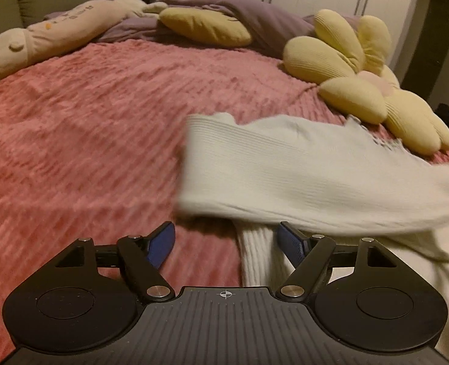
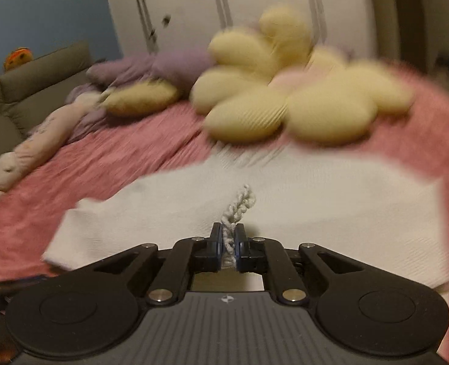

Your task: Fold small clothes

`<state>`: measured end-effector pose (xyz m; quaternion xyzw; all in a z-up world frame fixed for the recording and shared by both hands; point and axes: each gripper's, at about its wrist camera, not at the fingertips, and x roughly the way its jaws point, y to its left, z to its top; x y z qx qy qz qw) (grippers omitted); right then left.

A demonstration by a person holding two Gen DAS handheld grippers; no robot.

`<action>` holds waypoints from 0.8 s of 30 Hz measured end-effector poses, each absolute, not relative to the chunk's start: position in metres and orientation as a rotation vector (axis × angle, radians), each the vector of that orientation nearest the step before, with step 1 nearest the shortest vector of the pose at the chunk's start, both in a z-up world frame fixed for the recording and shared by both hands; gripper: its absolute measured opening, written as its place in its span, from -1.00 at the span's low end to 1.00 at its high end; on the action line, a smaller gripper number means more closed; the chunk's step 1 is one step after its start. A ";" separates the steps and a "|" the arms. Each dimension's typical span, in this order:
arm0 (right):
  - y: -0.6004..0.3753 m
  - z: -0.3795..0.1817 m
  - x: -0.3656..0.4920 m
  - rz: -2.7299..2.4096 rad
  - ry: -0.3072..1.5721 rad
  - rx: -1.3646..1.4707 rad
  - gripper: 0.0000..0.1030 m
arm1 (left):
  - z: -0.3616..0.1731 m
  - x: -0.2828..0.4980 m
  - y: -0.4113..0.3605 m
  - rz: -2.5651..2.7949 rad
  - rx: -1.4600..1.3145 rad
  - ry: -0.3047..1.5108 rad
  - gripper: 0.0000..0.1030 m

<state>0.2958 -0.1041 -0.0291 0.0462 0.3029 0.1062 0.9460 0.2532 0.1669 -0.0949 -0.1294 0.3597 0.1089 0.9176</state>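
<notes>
Clenched jaws on the right gripper [image 2: 229, 243] pinch a knitted edge of the pale ribbed garment [image 2: 285, 213]; a crinkled strand of it sticks up from between the pads toward 12 o'clock. Released and spread wide, the left gripper [image 1: 226, 241] holds nothing. A cream ribbed strip [image 1: 256, 258] lies on the pink bedspread [image 1: 87, 121] just inside its right blue finger [image 1: 289, 243], apart from both pads; whether the strip belongs to the same garment is unclear.

In the left wrist view the garment hangs blurred at 1 to 3 o'clock from those open jaws, its long axis running roughly 9 to 3, one ribbed end toward 12 o'clock and the other running out of frame at 3. A yellow flower cushion [image 1: 361, 73] sits beyond at 1 o'clock.

By my reading, the fold hinges on the left gripper taking the free ribbed end at about 12 to 1 o'clock, since the right already has its edge.
</notes>
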 end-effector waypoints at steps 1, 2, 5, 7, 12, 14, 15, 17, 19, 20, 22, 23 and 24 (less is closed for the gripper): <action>-0.113 -0.029 0.294 0.176 0.610 0.088 -0.86 | -0.095 0.257 0.167 0.225 -0.268 0.745 0.54; -0.122 -0.031 0.295 0.141 0.618 0.087 -0.86 | -0.095 0.260 0.167 0.224 -0.273 0.750 0.51; -0.146 -0.047 0.300 0.096 0.689 0.107 -0.86 | -0.096 0.268 0.166 0.209 -0.260 0.763 0.43; -0.160 -0.058 0.303 0.108 0.737 0.148 -0.84 | -0.095 0.271 0.166 0.210 -0.246 0.767 0.43; -0.181 -0.076 0.314 0.122 0.798 0.285 -0.64 | -0.096 0.272 0.165 0.205 -0.248 0.775 0.43; -0.183 -0.080 0.319 0.139 0.814 0.317 -0.59 | -0.096 0.273 0.164 0.207 -0.236 0.779 0.43; -0.182 -0.081 0.322 0.150 0.819 0.326 -0.58 | -0.095 0.274 0.163 0.208 -0.229 0.779 0.43; -0.178 -0.080 0.328 0.176 0.830 0.342 -0.53 | -0.094 0.275 0.161 0.206 -0.222 0.778 0.44; -0.173 -0.078 0.331 0.196 0.832 0.325 -0.70 | -0.093 0.277 0.159 0.207 -0.212 0.776 0.44; -0.170 -0.076 0.331 0.194 0.826 0.296 -0.80 | -0.092 0.277 0.159 0.207 -0.205 0.776 0.46; -0.168 -0.068 0.326 0.158 0.774 0.206 -0.81 | -0.091 0.278 0.156 0.207 -0.188 0.781 0.48; -0.168 -0.063 0.322 0.131 0.733 0.159 -0.82 | -0.090 0.278 0.155 0.206 -0.179 0.779 0.49; -0.169 -0.058 0.319 0.099 0.696 0.121 -0.82 | -0.089 0.279 0.155 0.202 -0.171 0.774 0.52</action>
